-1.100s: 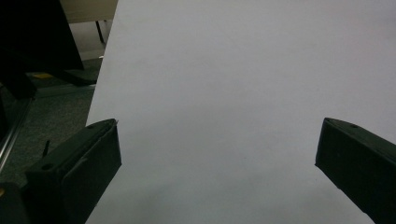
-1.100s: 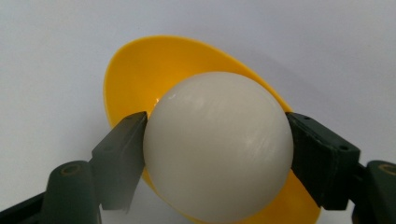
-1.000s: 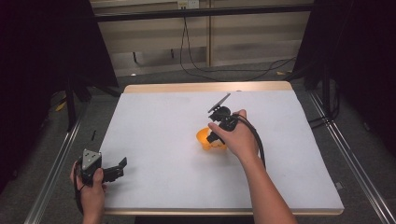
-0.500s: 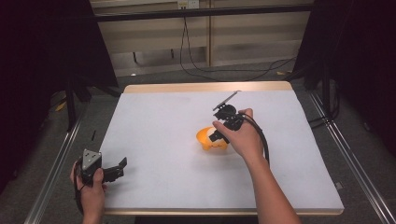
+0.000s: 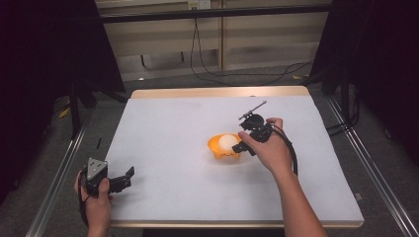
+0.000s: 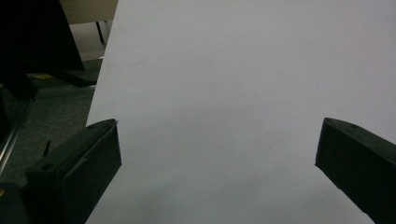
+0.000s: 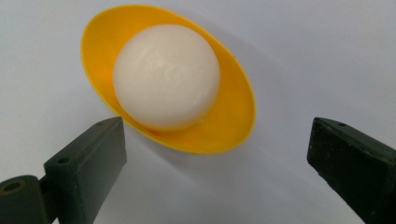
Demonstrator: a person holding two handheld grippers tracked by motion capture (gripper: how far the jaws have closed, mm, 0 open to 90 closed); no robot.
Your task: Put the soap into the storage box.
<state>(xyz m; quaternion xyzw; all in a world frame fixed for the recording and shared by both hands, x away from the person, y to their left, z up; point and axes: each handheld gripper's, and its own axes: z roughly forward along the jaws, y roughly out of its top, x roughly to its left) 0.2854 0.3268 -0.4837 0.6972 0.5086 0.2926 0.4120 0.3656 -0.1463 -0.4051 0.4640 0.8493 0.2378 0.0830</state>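
Note:
An orange-yellow bowl (image 5: 217,148) sits near the middle of the table with a white ball (image 5: 228,142) resting in it. My right gripper (image 5: 239,147) is just right of the bowl and points at it. In the right gripper view the ball (image 7: 166,77) fills the bowl (image 7: 231,123). My right gripper (image 7: 215,158) is open, and its jaws have just been opening. Their tips flank the bowl's near rim without touching it. My left gripper (image 5: 126,177) rests at the table's front left corner. In its own view the left gripper (image 6: 217,144) is open over bare white surface.
A white sheet (image 5: 168,123) covers the table, with a wooden edge (image 5: 217,92) at the back. Metal rails (image 5: 57,177) run along both sides. Cables (image 5: 212,74) lie on the floor beyond the table, between dark curtains.
My right hand has drawn back to the right, off the bowl, and the white ball now shows in it. The left hand has stayed put.

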